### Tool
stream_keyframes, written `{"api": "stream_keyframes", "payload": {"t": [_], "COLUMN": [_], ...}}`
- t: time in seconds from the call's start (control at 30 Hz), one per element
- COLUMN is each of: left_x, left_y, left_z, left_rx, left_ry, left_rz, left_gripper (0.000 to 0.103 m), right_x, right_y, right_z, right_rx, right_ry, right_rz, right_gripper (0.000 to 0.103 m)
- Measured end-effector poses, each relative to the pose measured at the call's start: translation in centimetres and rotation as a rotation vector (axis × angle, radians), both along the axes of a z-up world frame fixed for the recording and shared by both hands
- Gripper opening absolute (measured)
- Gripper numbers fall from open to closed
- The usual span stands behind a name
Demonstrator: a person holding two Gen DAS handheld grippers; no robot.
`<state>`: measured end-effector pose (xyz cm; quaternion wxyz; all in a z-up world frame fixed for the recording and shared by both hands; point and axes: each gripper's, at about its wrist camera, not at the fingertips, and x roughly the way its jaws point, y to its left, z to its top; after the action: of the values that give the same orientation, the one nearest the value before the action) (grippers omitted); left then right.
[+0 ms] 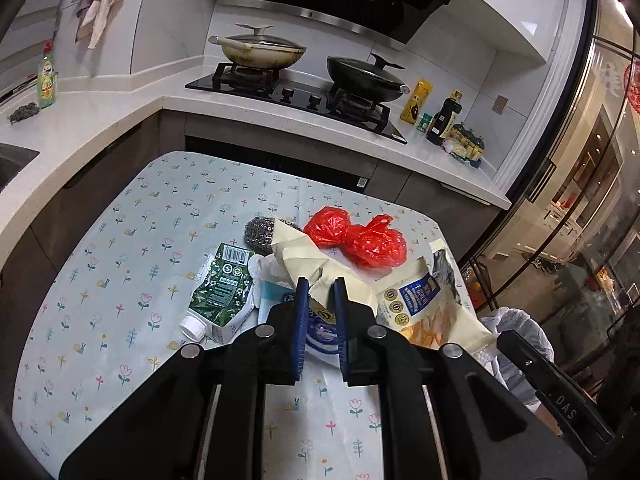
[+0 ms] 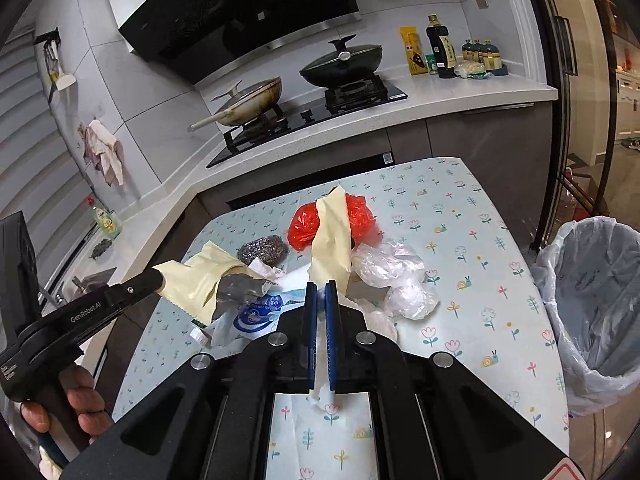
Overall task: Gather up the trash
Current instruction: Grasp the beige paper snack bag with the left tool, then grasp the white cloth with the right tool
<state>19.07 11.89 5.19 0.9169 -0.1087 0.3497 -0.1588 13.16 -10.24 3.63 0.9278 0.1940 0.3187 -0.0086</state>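
Barely started: left gripper (image 1: pixel 322 282) pinches a cream wrapper (image 1: pixel 304 252), right gripper (image 2: pixel 321 285) clamps white tissue (image 2: pixel 320 394); pile remains mid-table (image 2: pixel 480 320), bin (image 2: pixel 592 304) off the right edge.

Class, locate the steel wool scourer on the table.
In both wrist views the steel wool scourer lies on the flowered tablecloth, just left of the red plastic bag.

beyond the left gripper (image 1: pixel 321 280) lay a plastic bag (image 1: pixel 356 236), with a steel scourer (image 1: pixel 260 230) left of it. a lined bin (image 2: pixel 596 312) stood off the table (image 2: pixel 500 312), right of the right gripper (image 2: pixel 321 284).
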Motion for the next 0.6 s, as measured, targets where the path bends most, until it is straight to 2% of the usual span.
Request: {"api": "stream_keyframes", "payload": {"t": [0.03,0.07,0.33,0.53,0.6], "left_x": [-0.5,-0.9,-4.0,-5.4,-5.8], "left_y": [-0.3,-0.5,-3.4,-4.5,-4.7], "left_z": [0.4,0.8,1.2,-0.4,-0.9], "left_rx": [-0.001,-0.001,0.017,0.013,0.012], "left_ry": [-0.01,-0.016,-0.02,0.036,0.052], "left_rz": [-0.007,-0.013,-0.074,-0.112,-0.129], "left_gripper": [0.012,0.003,0.002,0.002,0.002], "right_x": [-0.3,-0.7,-3.8,-5.7,-6.0], "right_y": [-0.1,-0.3,-2.4,-4.1,-4.5], "right_z": [-0.1,-0.3,-2.4,-3.4,-3.8], "right_rx": [0.003,0.003,0.018,0.02,0.03], "right_ry": [0.003,0.008,0.057,0.074,0.078], "right_rz": [-0.001,-0.003,-0.048,-0.093,-0.106], "right_gripper": [0.004,0.004,0.005,0.015,0.022]}}
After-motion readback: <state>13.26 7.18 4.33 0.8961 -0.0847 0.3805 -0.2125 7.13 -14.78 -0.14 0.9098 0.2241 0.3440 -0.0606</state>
